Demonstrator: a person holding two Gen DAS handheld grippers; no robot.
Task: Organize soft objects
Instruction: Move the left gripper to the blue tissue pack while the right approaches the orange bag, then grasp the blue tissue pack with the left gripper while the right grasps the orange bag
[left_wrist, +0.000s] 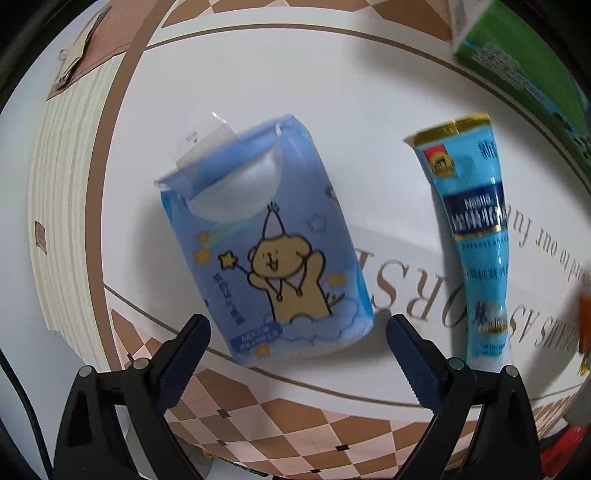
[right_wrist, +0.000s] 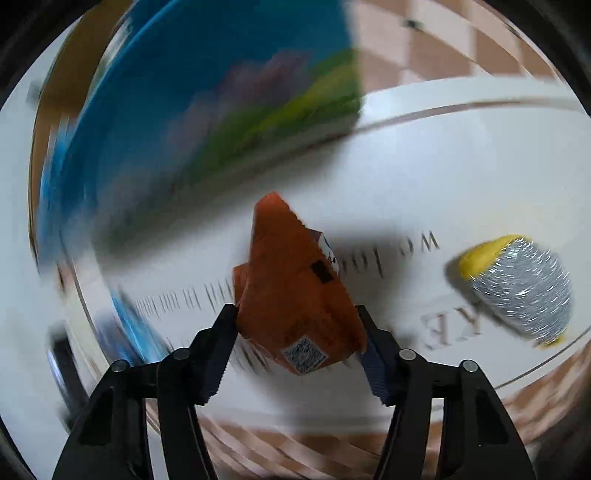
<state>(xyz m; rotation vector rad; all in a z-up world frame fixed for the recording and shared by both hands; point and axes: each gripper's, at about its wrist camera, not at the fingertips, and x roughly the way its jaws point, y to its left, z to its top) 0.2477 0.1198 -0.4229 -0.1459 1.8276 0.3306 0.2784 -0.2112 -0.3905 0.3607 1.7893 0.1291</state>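
Observation:
In the left wrist view a blue tissue pack (left_wrist: 266, 243) with a cartoon bear lies on the white table mat (left_wrist: 332, 92). My left gripper (left_wrist: 295, 332) is open just short of the pack's near end, one finger on each side. A light blue Nestle tube (left_wrist: 476, 229) lies to the right of the pack. In the right wrist view my right gripper (right_wrist: 297, 325) is shut on an orange packet (right_wrist: 295, 295) and holds it above the mat. This view is motion-blurred.
A green and blue box (left_wrist: 524, 55) stands at the back right; it shows large and blurred in the right wrist view (right_wrist: 207, 103). A yellow and silver scouring sponge (right_wrist: 517, 288) lies on the mat to the right. The mat has a brown chequered border (left_wrist: 280, 424).

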